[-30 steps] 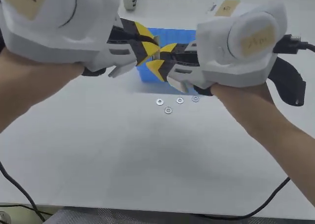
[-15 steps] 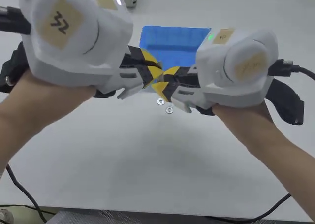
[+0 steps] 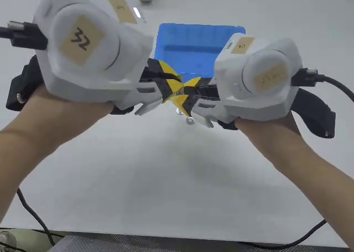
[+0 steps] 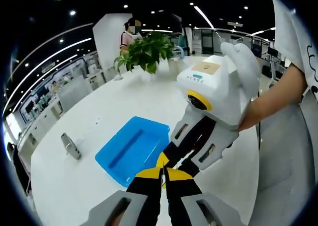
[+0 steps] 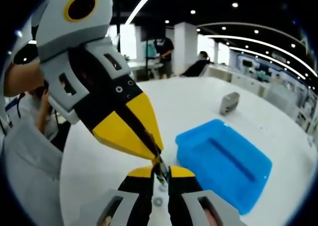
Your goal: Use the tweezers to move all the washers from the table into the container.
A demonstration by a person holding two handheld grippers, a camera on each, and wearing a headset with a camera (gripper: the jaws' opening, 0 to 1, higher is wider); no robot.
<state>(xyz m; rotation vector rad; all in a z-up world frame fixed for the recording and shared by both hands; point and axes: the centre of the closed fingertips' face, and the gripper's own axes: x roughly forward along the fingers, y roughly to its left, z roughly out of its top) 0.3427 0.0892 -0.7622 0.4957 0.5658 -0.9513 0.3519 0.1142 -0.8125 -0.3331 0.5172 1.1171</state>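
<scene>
- Left gripper [image 3: 175, 85] is clenched on tweezers [image 5: 159, 167], tip to tip with right gripper [image 3: 183, 97], likewise clenched on them.
- 2 washers [image 3: 189, 121] are seen on table [image 3: 166, 174] under the jaws, just before blue container [image 3: 193, 41].

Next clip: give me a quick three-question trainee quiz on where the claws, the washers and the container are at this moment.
1. True or false: the left claw and the right claw are held far apart.
2. The small silver metal washers lie: A) inside the blue rectangular plastic container; B) on the white table under the claw tips; C) on a hand.
3. Fill in: both claws have ___ tips.
Key: 1 false, their tips nearly touch; 2 B; 3 yellow.
</scene>
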